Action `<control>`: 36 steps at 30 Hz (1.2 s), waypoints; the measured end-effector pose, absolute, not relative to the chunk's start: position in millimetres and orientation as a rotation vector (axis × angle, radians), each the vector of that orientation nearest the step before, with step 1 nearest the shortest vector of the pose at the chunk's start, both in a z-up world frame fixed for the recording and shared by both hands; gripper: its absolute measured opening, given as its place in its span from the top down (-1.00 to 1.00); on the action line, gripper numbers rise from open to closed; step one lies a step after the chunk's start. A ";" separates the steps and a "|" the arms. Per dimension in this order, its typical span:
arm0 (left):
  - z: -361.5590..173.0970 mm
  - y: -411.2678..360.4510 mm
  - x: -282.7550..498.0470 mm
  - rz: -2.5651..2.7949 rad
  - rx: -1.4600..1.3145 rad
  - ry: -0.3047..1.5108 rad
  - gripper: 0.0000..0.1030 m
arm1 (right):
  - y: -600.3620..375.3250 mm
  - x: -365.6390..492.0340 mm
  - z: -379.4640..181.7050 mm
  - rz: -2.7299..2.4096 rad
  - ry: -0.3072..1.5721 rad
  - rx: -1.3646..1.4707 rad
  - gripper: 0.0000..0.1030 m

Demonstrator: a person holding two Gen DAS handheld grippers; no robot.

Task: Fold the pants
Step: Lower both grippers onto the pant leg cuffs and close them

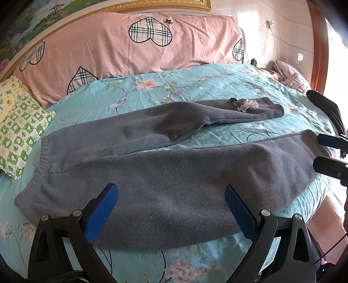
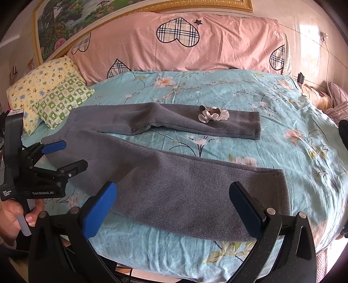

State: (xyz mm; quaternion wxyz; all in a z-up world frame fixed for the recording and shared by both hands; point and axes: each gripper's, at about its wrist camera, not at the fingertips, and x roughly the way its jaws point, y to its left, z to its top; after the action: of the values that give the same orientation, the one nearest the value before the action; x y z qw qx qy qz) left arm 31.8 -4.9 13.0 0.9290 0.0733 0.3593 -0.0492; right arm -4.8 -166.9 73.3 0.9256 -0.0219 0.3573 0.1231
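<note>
Your grey pants [image 2: 174, 174] lay spread flat across the bed [image 2: 293, 152], on its turquoise floral cover, waistband toward the small pillows on your left and both legs running out to your right, splayed apart so a wedge of cover showed between them. Your left claw [image 1: 171, 209] hung over the near leg close to the hip, its blue-padded fingers [image 1: 104, 206] spread wide and gripping nothing. Your right claw [image 2: 176, 206] hung over the same leg nearer its cuff, likewise wide apart and empty; the right wrist view also caught your left claw [image 2: 67, 154] from the side at the waistband edge, with your hand [image 2: 15, 215] wrapped around its handle. On the far leg, toward its cuff, sat a small crumpled white-and-grey scrap [image 2: 213, 114], resting directly on the fabric; what it was could not be made out. Beside the waistband lay a yellow printed pillow [image 2: 41, 87] with a green checked pillow [image 2: 63, 98] leaning on it, the green one's corner just beside the pants. A long pink pillow with plaid hearts [image 2: 184, 43] stood along the head of the bed beneath a gold-framed picture [image 2: 71, 15]. At the far right, striped bedding [image 2: 337, 95] was heaped by a white cable [image 2: 327, 65] hanging down the wall.
</note>
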 end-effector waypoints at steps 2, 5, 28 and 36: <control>14.1 -5.4 36.0 -0.113 0.154 0.738 -0.92 | -168.7 -2.0 73.9 0.252 0.734 -0.039 -0.99; 16.0 -5.4 43.9 -0.138 0.154 0.743 -0.92 | -171.7 1.9 75.0 0.255 0.733 -0.028 -1.00; 42.2 -14.5 201.4 -0.364 0.183 0.820 -0.92 | -243.5 104.4 98.2 0.181 0.767 0.148 -1.00; 37.5 -21.2 257.1 -0.478 0.190 0.859 -0.92 | -268.6 141.4 94.7 0.149 0.813 0.193 -0.89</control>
State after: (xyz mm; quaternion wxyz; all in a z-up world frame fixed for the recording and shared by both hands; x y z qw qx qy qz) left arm 257.1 -21.2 37.5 0.8773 0.0910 0.4119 -0.2290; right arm 141.4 -268.6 94.7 0.9113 0.0936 0.3945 0.0724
